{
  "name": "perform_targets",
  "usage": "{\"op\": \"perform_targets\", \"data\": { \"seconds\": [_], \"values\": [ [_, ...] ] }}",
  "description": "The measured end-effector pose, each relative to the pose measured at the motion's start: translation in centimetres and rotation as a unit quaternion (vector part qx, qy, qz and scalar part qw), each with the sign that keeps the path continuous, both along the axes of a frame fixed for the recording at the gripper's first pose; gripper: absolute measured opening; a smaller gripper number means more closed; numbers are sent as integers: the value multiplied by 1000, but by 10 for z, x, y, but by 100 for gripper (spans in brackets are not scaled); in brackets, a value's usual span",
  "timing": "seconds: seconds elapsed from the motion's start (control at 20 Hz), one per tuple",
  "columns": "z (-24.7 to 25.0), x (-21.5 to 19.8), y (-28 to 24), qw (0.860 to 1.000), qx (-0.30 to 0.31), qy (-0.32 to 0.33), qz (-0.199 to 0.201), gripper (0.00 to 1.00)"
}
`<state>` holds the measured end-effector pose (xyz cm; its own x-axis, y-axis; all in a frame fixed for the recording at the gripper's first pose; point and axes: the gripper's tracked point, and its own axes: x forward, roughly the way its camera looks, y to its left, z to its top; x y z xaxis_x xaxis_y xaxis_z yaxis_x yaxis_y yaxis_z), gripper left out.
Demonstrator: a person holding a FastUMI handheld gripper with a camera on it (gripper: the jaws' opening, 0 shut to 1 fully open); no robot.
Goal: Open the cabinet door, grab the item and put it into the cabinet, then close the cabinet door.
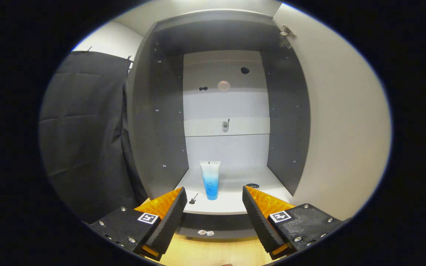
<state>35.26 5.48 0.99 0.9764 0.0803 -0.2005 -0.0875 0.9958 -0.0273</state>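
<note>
The cabinet (161,122) stands straight ahead with its door (342,133) swung wide to the right. A blue and white tube (210,180) stands upright on its cap on the cabinet's white bottom shelf (235,201), near the front edge. My gripper (215,197) is open, with its fingers wide apart just in front of the shelf edge. The tube stands just beyond the fingers, nearer the left one, and touches neither. Nothing is between the fingers.
Black cloth (87,133) hangs left of the cabinet. A small device (225,126) sits on the cabinet's back wall, and a dark round spot (252,186) lies on the shelf right of the tube. Wooden floor (213,251) shows below the cabinet base.
</note>
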Motion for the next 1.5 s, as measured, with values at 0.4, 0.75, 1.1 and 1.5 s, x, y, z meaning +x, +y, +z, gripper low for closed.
{"op": "perform_targets", "data": {
  "seconds": [0.4, 0.75, 1.1, 1.5],
  "values": [
    [5, -112, -12, 999, 17, -38, -16, 93],
    [-5, -185, -40, 999, 3, -27, -42, 93],
    [4, -231, -111, 993, -12, -36, -116, 93],
    [27, -279, -206, 976, -28, -43, -212, 93]
  ]
}}
